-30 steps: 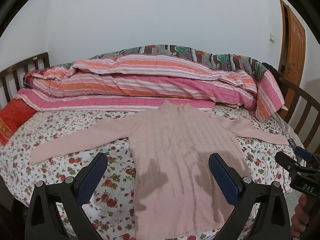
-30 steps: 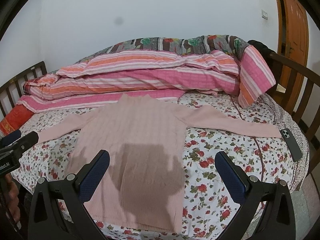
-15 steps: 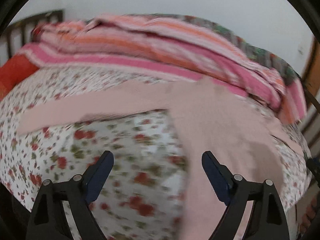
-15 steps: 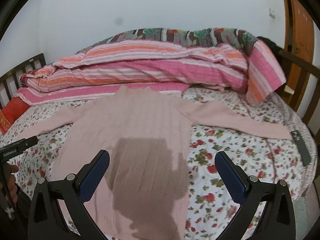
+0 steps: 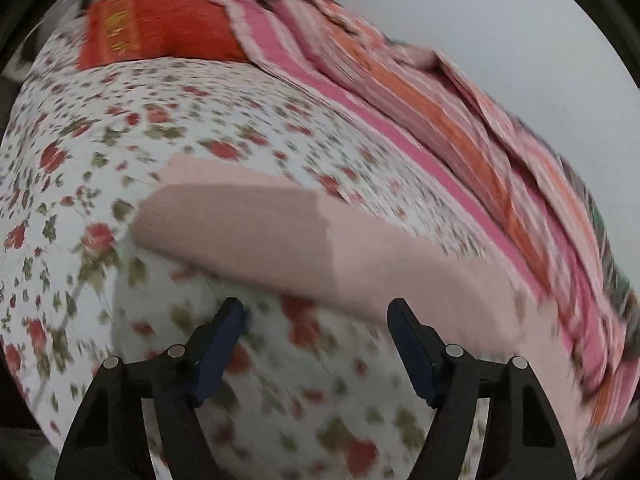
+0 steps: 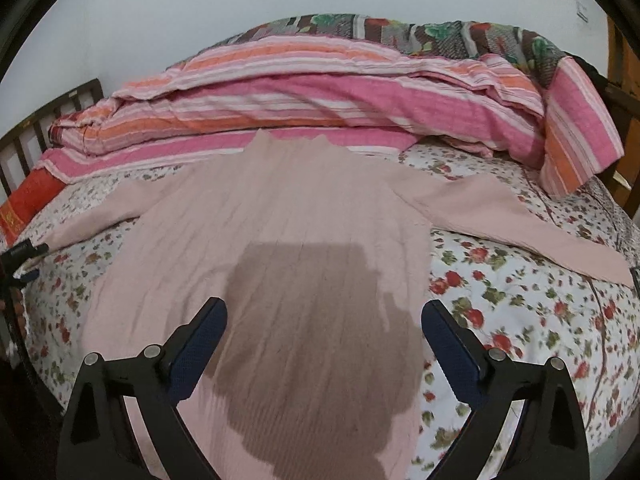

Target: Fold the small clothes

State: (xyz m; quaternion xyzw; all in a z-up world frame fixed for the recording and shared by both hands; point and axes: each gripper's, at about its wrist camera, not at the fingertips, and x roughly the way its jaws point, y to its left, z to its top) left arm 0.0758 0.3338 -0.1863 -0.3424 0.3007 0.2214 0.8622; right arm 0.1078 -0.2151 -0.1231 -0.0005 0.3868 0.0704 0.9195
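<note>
Sweater (image 6: 280, 264) lies flat, face up, on the floral sheet (image 6: 520, 320), collar toward the striped quilt (image 6: 320, 92), both sleeves spread out sideways. The left gripper (image 5: 314, 314) hangs over the left sleeve (image 5: 280, 232) near its cuff; its jaws have just been closing but stand apart, with only sheet between them. The right gripper (image 6: 324, 316) hovers over the sweater's lower body, jaws wide and empty, having just begun to narrow.

Risks, as I judge them: the left view is blurred, so a fast pinch could miss the cuff or catch the sheet along with the knit, dragging the bedding. Lifting one sleeve alone may skew the body.

The quilt crowds the collar edge. A red pillow (image 5: 160, 32) and the bed rail (image 6: 52, 120) bound the left side. The near sheet is bare, leaving room to fold inward.
</note>
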